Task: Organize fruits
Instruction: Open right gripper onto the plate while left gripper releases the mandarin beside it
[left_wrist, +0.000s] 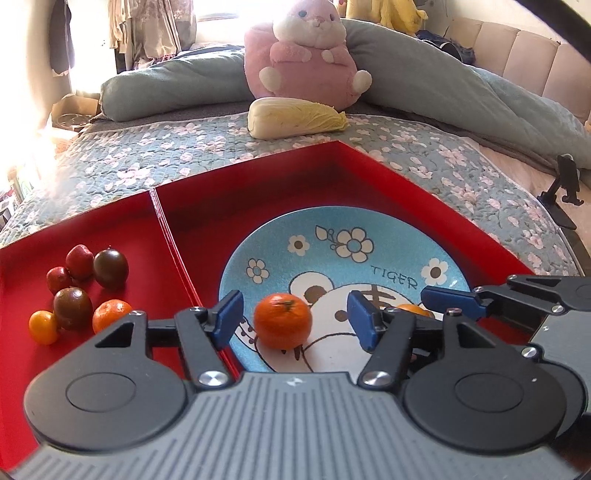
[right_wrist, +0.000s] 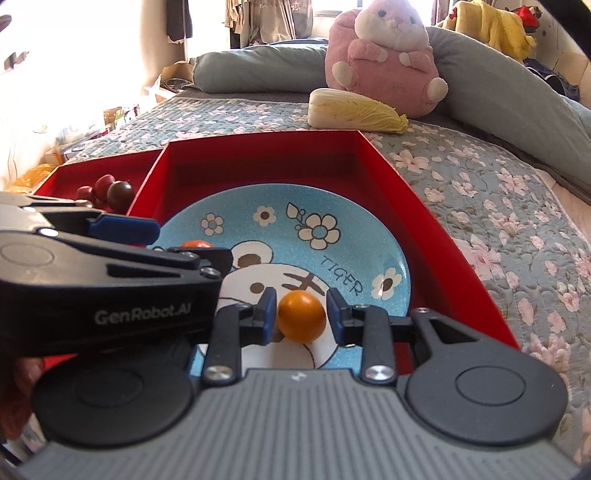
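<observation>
left wrist view: the left gripper (left_wrist: 295, 315) has its blue pads spread apart, and a mandarin (left_wrist: 282, 320) sits between them on the blue tiger plate (left_wrist: 332, 236), clear gaps on both sides, so nothing presses on it. beyond the right-hand finger the right gripper (left_wrist: 448, 301) reaches in, with a bit of orange fruit (left_wrist: 412, 309) showing by its pads. out past the left-hand finger, in the neighbouring compartment of the red box (left_wrist: 258, 177), lie two small oranges, two dark brown fruits and two red ones (left_wrist: 79, 261).

right wrist view: the right gripper (right_wrist: 301, 315) has its fingers drawn close around a smooth orange fruit (right_wrist: 301, 315); the left-hand pad touches it, a thin gap shows at the right-hand pad, so a firm clamp cannot be confirmed by eye. the fruit is over the plate (right_wrist: 369, 229). the left gripper (right_wrist: 155, 240) crosses in beyond the left-hand finger, the mandarin (right_wrist: 195, 244) peeking over it.
</observation>
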